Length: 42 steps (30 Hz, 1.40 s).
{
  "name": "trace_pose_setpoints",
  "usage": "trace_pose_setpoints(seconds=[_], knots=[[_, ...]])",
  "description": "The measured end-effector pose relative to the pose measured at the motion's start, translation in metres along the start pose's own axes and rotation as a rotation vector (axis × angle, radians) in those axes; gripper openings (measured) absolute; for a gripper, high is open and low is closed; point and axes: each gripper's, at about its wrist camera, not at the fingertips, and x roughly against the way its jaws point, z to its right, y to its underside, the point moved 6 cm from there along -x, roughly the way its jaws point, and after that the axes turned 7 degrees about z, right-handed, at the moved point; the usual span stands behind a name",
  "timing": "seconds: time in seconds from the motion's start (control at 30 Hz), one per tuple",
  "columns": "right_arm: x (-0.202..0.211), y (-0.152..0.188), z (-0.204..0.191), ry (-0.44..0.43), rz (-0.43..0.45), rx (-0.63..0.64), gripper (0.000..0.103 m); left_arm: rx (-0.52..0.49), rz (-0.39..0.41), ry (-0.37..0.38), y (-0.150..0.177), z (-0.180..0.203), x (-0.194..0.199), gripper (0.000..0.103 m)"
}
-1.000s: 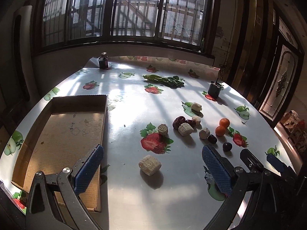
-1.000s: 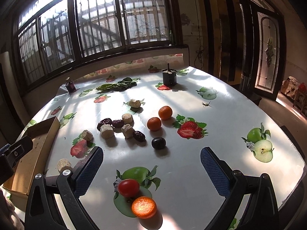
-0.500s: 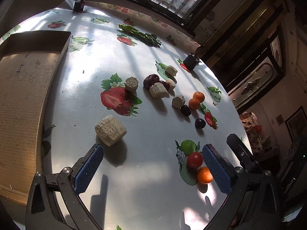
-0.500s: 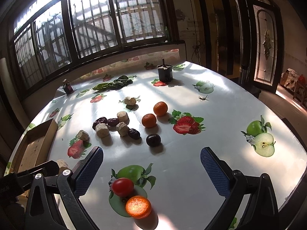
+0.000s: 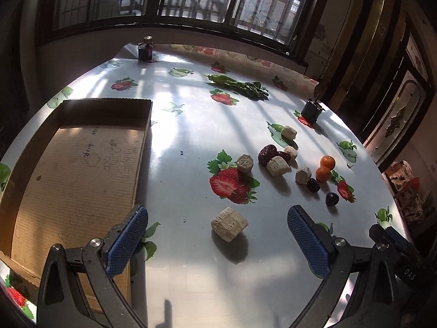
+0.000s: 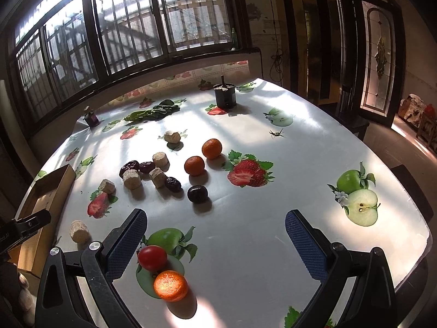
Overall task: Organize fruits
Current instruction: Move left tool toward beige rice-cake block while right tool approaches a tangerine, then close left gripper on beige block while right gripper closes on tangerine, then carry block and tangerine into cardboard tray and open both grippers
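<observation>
2 claws (image 5: 217, 239) (image 6: 215, 236) wide, nr fruit

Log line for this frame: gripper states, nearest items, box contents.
left gripper: open, over beige chunk | right gripper: open, near cherry tomato, orange | cardboard box: no fruit inside

box (image 5: 79, 169) left on table (image 5: 191, 125) | fruits (image 5: 322, 168) right — leaves (image 5: 240, 86) behind | jar (image 5: 145, 50) far edge
</observation>
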Motion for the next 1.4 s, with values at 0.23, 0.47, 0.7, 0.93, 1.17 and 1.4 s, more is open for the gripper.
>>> trace_pose_setpoints(seconds=[0.23,0.47,0.7,0.93,1.17,1.4], knots=[[-0.002,0.033,-0.038,-0.170,-0.131,0.130,0.092,-0.092,-0.108,0.026,0.013,0.019,-0.031,0.075],[-0.021,0.052,-0.046,-0.197,-0.234,0.155,0.077,-0.124,-0.190,-0.015,0.029,0.017,-0.062,0.075],[-0.029,0.060,-0.041,-0.190,-0.265,0.147,0.064,-0.143,-0.213,-0.008,0.036,0.020,-0.069,0.075],[-0.028,0.062,-0.049,-0.143,-0.252,0.220,0.035,-0.196,-0.193,-0.014,0.040,0.026,-0.063,0.039],[-0.007,0.054,-0.056,-0.172,-0.218,0.221,0.035,-0.100,-0.152,0.085,0.024,0.018,-0.020,0.039],[0.027,0.004,-0.117,-0.324,-0.106,0.266,0.035,-0.057,-0.041,0.105,-0.036,-0.026,0.044,0.039]])
